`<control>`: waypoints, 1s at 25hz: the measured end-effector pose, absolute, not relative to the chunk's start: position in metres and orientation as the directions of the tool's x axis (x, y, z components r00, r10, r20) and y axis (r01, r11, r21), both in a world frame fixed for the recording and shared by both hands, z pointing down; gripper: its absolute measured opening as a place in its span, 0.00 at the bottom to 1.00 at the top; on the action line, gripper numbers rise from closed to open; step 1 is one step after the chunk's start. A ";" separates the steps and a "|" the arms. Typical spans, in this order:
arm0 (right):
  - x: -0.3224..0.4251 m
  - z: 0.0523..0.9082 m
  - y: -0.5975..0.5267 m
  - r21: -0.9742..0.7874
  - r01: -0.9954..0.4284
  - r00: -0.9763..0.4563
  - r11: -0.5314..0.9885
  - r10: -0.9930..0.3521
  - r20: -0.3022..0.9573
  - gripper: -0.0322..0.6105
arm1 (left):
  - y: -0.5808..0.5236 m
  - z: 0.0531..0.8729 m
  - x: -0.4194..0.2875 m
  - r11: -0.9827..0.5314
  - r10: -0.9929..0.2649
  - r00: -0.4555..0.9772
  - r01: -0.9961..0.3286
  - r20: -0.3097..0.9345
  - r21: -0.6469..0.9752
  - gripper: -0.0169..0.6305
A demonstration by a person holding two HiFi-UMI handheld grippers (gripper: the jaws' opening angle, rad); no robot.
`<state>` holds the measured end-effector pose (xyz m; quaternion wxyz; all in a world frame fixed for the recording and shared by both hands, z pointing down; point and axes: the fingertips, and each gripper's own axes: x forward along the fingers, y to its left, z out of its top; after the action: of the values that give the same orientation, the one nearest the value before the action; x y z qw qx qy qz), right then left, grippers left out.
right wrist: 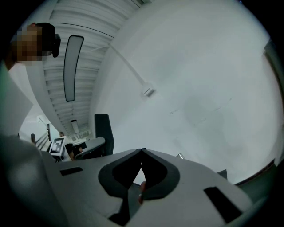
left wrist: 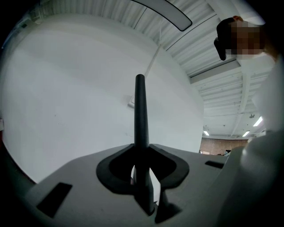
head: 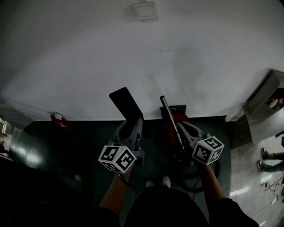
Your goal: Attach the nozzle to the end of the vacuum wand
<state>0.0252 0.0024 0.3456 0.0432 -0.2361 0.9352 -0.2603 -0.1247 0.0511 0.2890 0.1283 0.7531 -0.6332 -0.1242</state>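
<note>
My left gripper (head: 133, 123) is shut on a flat black nozzle (head: 126, 103), which sticks out toward the white wall. In the left gripper view the nozzle (left wrist: 140, 119) stands edge-on between the pads of the left gripper (left wrist: 142, 179). To its right, a thin metal vacuum wand (head: 167, 116) with a red body (head: 179, 119) runs along my right gripper (head: 182, 127). The right gripper (right wrist: 141, 177) has its jaws together on a reddish part low between them. The wand's tip (right wrist: 179, 155) peeks out past the right jaw. The two ends are apart.
A white wall with a socket plate (head: 145, 10) fills the view ahead. The floor (head: 66, 155) below is dark. A small red object (head: 58, 119) lies by the wall at left. A cabinet (head: 265, 99) and a person's feet (head: 266, 154) are at right. A black hose (head: 195, 175) coils under the right gripper.
</note>
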 end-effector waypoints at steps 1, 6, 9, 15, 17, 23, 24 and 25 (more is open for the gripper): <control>0.025 0.345 -0.003 -0.508 -0.418 -0.885 0.753 -0.464 0.039 0.08 | 0.045 0.287 -0.126 -0.163 -0.986 0.165 -0.922 -0.026 0.352 0.16; 0.019 0.345 -0.022 -0.521 -0.410 -0.886 0.749 -0.462 0.034 0.08 | 0.022 0.283 -0.136 -0.153 -0.988 0.153 -0.925 -0.028 0.347 0.16; 0.017 0.350 -0.034 -0.521 -0.420 -0.880 0.743 -0.475 0.033 0.08 | 0.011 0.285 -0.140 -0.158 -0.987 0.157 -0.925 -0.031 0.344 0.16; 0.004 0.358 -0.052 -0.523 -0.437 -0.871 0.732 -0.489 0.043 0.08 | -0.010 0.294 -0.156 -0.169 -0.985 0.170 -0.919 -0.030 0.357 0.16; -0.003 0.360 -0.059 -0.528 -0.442 -0.869 0.725 -0.493 0.050 0.08 | -0.019 0.297 -0.163 -0.172 -0.984 0.175 -0.916 -0.026 0.363 0.16; -0.023 0.371 -0.076 -0.541 -0.464 -0.856 0.701 -0.511 0.072 0.08 | -0.041 0.309 -0.182 -0.190 -0.980 0.200 -0.906 -0.012 0.379 0.16; -0.026 0.374 -0.079 -0.539 -0.471 -0.853 0.698 -0.515 0.078 0.08 | -0.045 0.311 -0.185 -0.194 -0.979 0.205 -0.904 -0.013 0.381 0.16; -0.028 0.376 -0.083 -0.534 -0.480 -0.850 0.696 -0.520 0.086 0.08 | -0.050 0.313 -0.187 -0.200 -0.977 0.211 -0.902 -0.014 0.384 0.16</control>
<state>-0.0281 -0.0826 0.3759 0.0360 -0.2716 0.9202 -0.2795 -0.1872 -0.0504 0.3132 0.1479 0.7639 -0.6149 -0.1281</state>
